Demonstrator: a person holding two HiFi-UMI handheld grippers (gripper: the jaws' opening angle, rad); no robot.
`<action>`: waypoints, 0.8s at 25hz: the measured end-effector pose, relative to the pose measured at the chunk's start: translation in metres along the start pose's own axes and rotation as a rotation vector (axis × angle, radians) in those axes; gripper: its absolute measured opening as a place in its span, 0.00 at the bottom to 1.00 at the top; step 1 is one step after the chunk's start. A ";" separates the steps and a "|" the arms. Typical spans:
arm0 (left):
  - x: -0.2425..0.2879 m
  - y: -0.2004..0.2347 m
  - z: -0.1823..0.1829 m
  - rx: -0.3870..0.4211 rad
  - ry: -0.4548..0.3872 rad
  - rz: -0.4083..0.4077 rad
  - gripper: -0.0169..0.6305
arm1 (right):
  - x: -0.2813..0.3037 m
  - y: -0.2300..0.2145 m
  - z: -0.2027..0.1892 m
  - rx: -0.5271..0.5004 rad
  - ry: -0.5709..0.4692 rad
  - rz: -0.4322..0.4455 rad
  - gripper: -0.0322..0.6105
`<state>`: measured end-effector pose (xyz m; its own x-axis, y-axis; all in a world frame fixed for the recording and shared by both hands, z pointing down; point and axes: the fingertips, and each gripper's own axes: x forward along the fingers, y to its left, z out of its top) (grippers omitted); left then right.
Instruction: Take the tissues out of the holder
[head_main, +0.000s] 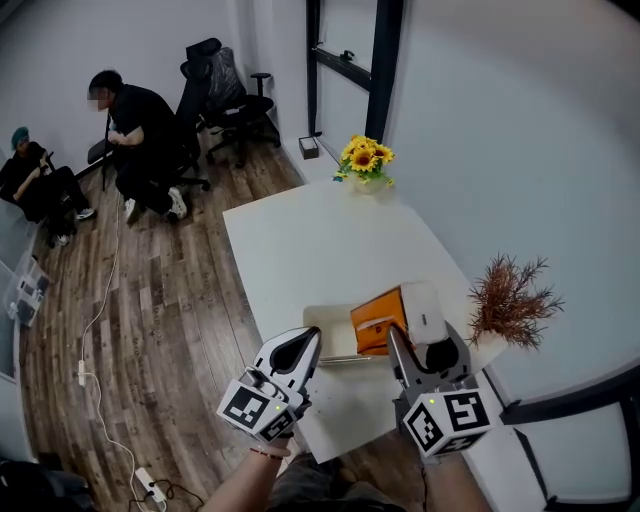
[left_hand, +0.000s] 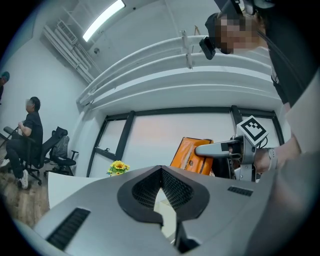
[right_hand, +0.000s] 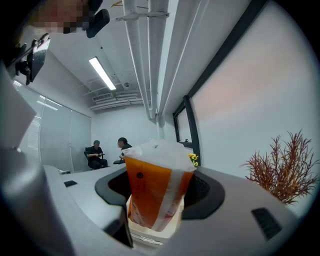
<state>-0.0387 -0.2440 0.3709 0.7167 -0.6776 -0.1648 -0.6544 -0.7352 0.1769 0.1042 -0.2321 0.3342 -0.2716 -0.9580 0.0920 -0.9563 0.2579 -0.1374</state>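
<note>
Your right gripper is clamped on the orange tissue pack, and the pack's pale top stands up past the jaws. Your left gripper is clenched on nothing, its tip just beside the near left edge of the holder.

The risks, as I judge them: the pack is soft film, so it may slip or crumple in the grip if you pull fast. Its lower end sits at the holder's mouth, and I cannot tell whether it is clear of the rim. If it catches, the light holder could lift or slide along the counter with it, since nothing pins it down. If you swing wide to the right, you could brush the dried plant at the counter's edge.

The holder is a cream, open-topped box. The tissue pack is the only thing seen in or over it, and the rest of its inside is hidden.
</note>
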 end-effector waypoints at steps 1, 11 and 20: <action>0.000 0.000 0.002 0.002 -0.002 0.001 0.04 | 0.000 0.001 0.001 -0.001 0.000 0.000 0.48; 0.002 0.001 0.015 0.007 -0.033 0.009 0.04 | -0.002 0.006 0.018 -0.003 -0.036 0.026 0.48; -0.001 -0.002 0.023 0.020 -0.043 0.017 0.04 | -0.007 0.011 0.030 -0.021 -0.058 0.034 0.47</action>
<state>-0.0433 -0.2419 0.3488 0.6949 -0.6896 -0.2039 -0.6712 -0.7238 0.1604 0.0986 -0.2261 0.3023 -0.2976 -0.9542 0.0303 -0.9489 0.2922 -0.1189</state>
